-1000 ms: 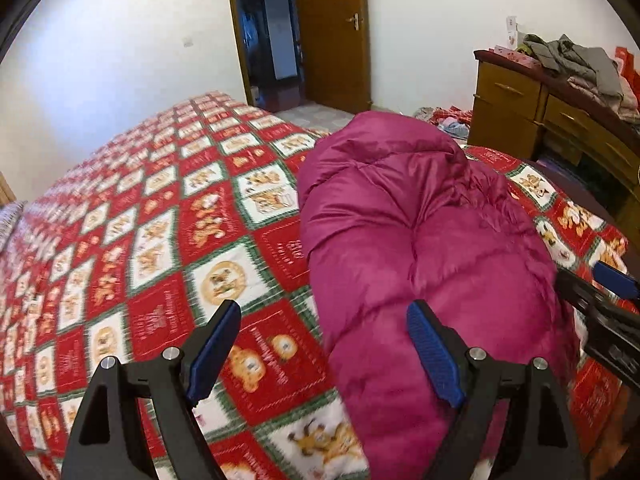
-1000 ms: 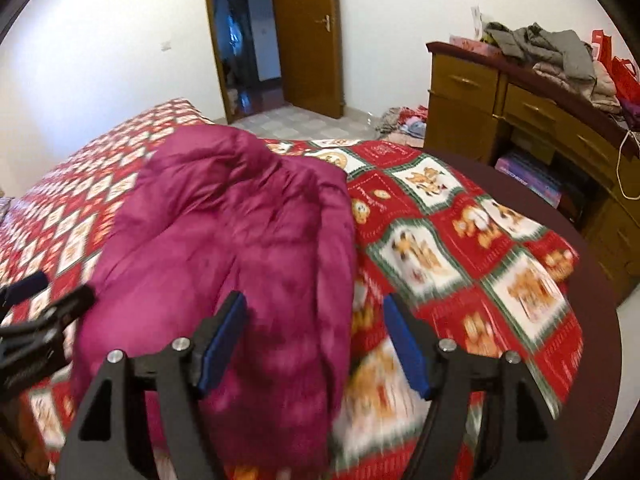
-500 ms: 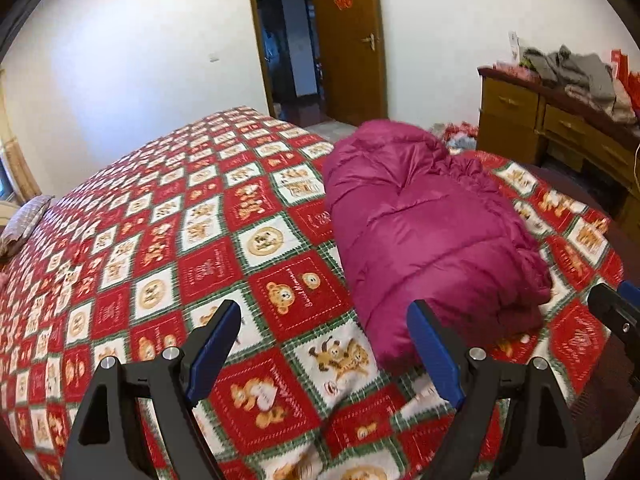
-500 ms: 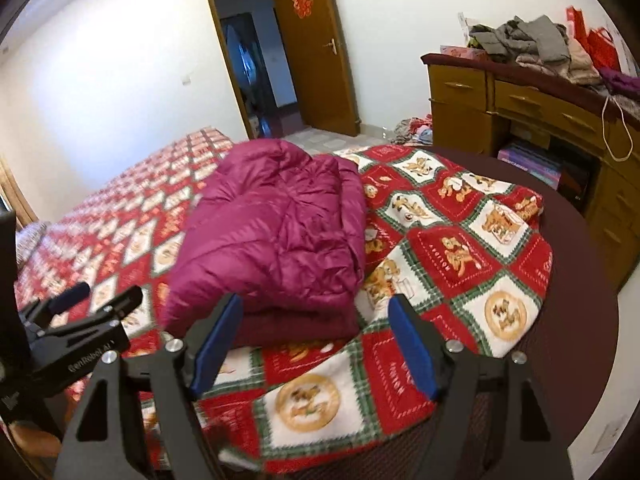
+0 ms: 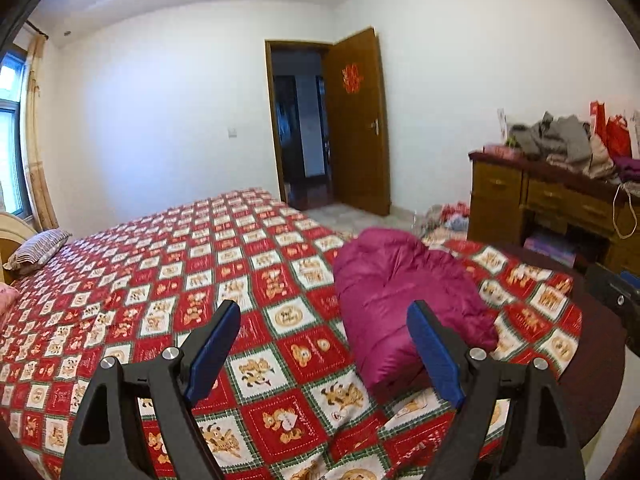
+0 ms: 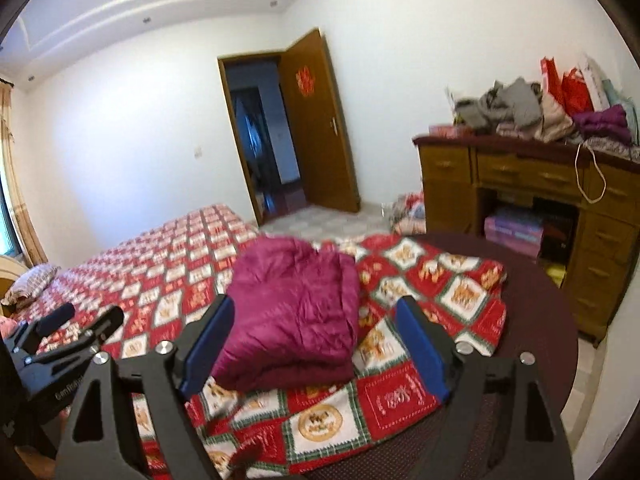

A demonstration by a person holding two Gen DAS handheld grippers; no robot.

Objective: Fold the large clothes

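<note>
A magenta padded jacket (image 5: 404, 296) is lying folded into a thick, puffy bundle, being supported near the corner of the patterned bedspread (image 5: 168, 280).

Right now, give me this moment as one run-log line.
magenta jacket: folded on bed | left hand-held gripper: open, empty | right hand-held gripper: just opened wider, empty

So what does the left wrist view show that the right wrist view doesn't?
Left wrist only: its own open left gripper up close, nothing between the jaws, and the window at the left edge.
Right wrist only: its own open right gripper, whose jaws have just been opening, empty, and the purple garment on the dresser.
Both: the folded magenta jacket lying on the patterned bedspread, the open door and the wooden dresser.
</note>
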